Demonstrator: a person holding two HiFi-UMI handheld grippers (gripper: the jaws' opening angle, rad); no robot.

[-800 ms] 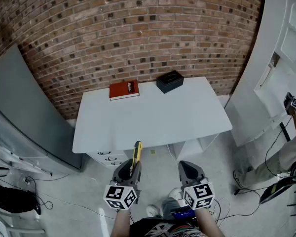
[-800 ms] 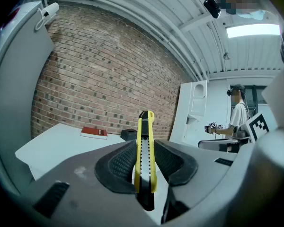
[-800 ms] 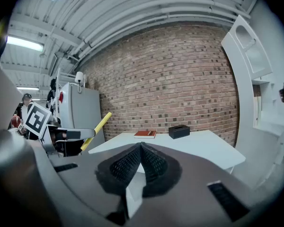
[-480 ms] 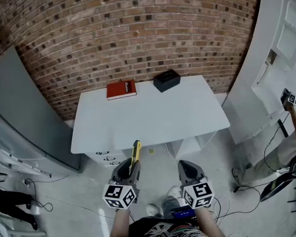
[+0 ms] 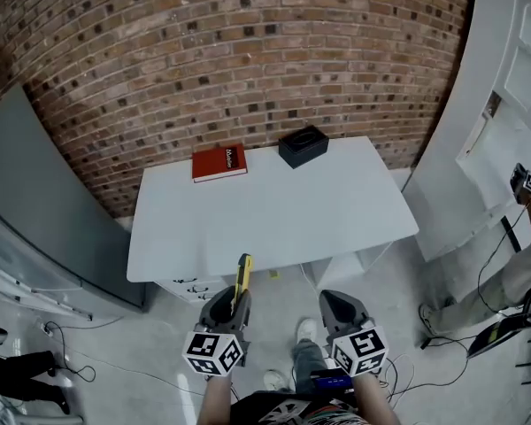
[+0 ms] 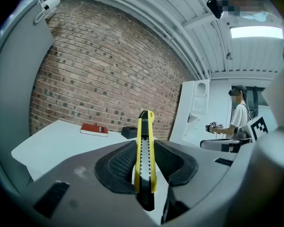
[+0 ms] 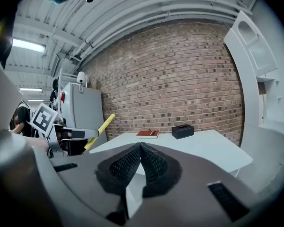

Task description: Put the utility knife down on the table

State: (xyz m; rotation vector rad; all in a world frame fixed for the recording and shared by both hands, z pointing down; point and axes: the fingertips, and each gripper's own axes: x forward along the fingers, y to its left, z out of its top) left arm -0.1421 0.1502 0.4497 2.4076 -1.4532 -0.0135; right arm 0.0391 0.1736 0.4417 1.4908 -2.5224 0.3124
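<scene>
A yellow and black utility knife (image 5: 242, 278) sticks forward out of my left gripper (image 5: 233, 306), which is shut on it, short of the white table's (image 5: 274, 211) near edge. In the left gripper view the knife (image 6: 145, 150) stands clamped between the two dark pads, pointing toward the table (image 6: 57, 141). My right gripper (image 5: 335, 306) is beside the left one, shut with nothing in it; its pads (image 7: 151, 162) meet at the tips. From the right gripper view the knife (image 7: 99, 131) shows as a yellow bar at the left.
A red book (image 5: 219, 162) and a black box (image 5: 303, 145) lie along the table's far edge by the brick wall. A grey cabinet (image 5: 44, 211) stands at the left, a white unit (image 5: 487, 131) at the right. A person (image 5: 527, 255) stands at the far right.
The view has shifted slightly; both grippers and the knife hold about the same place below the table's near edge.
</scene>
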